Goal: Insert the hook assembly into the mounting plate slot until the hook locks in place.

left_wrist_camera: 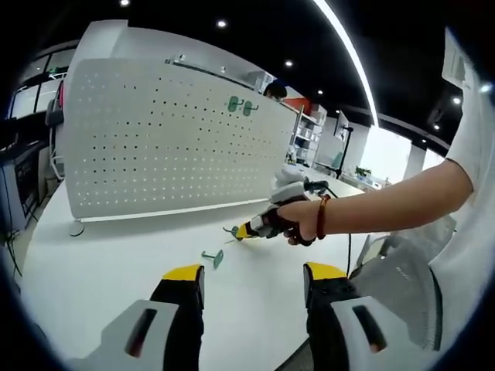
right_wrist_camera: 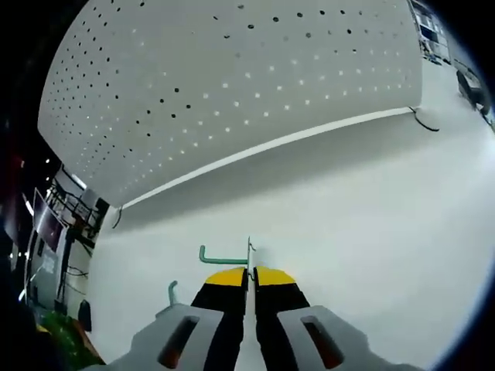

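Right gripper view had my right gripper (right_wrist_camera: 249,272) at six o'clock, its yellow-tipped jaws pinched together on the thin plate of a green hook (right_wrist_camera: 223,258), whose bent arm ran out toward nine o'clock above the white table (right_wrist_camera: 371,224). A second green hook (right_wrist_camera: 172,291) showed at about eight o'clock beside the jaws. The white pegboard (right_wrist_camera: 232,85) filled the twelve o'clock half, well apart from the held hook. Left gripper view showed my left gripper (left_wrist_camera: 254,280) at six o'clock with its jaws spread and nothing between them, the loose green hook (left_wrist_camera: 213,257) lying on the table just past its tips. Two green hooks already hung (left_wrist_camera: 240,105) on the pegboard near twelve o'clock. I judged that the pickup was done; carrying this hook to the board, pushing it into the holes and locking it were all left.
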Available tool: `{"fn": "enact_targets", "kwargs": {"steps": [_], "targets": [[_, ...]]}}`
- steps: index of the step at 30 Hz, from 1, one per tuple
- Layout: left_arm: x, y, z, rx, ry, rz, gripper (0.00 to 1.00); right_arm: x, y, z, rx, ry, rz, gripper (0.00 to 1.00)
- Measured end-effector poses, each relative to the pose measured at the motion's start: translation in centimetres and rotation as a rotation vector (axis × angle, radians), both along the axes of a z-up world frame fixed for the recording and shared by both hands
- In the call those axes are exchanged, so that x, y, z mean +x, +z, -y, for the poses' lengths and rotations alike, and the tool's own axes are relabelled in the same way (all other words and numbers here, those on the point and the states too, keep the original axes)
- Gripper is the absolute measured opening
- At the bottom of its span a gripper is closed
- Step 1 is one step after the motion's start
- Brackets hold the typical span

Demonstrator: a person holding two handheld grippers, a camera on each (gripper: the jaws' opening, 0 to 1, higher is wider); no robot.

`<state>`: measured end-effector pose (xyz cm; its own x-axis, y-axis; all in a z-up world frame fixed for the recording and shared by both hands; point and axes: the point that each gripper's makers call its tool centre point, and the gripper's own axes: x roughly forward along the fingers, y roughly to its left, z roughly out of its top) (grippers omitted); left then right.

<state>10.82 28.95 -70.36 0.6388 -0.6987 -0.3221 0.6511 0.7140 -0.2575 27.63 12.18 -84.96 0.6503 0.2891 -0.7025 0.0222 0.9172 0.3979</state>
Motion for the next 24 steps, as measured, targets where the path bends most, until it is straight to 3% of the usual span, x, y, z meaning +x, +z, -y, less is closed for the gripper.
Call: {"fn": "enact_targets", "kwargs": {"steps": [11, 24], "targets": [[0.1, 1.0, 0.6, -0.049, 0.001, -0.003, 0.52, -0.1, 2.5, 0.1, 0.020, 0.019, 0.088, 0.02], [0.3, 1.7, 1.6, -0.054, -0.003, -0.019, 0.51, -1.1, 4.8, -0.1, 0.007, 0.073, 0.171, 0.02]]}}
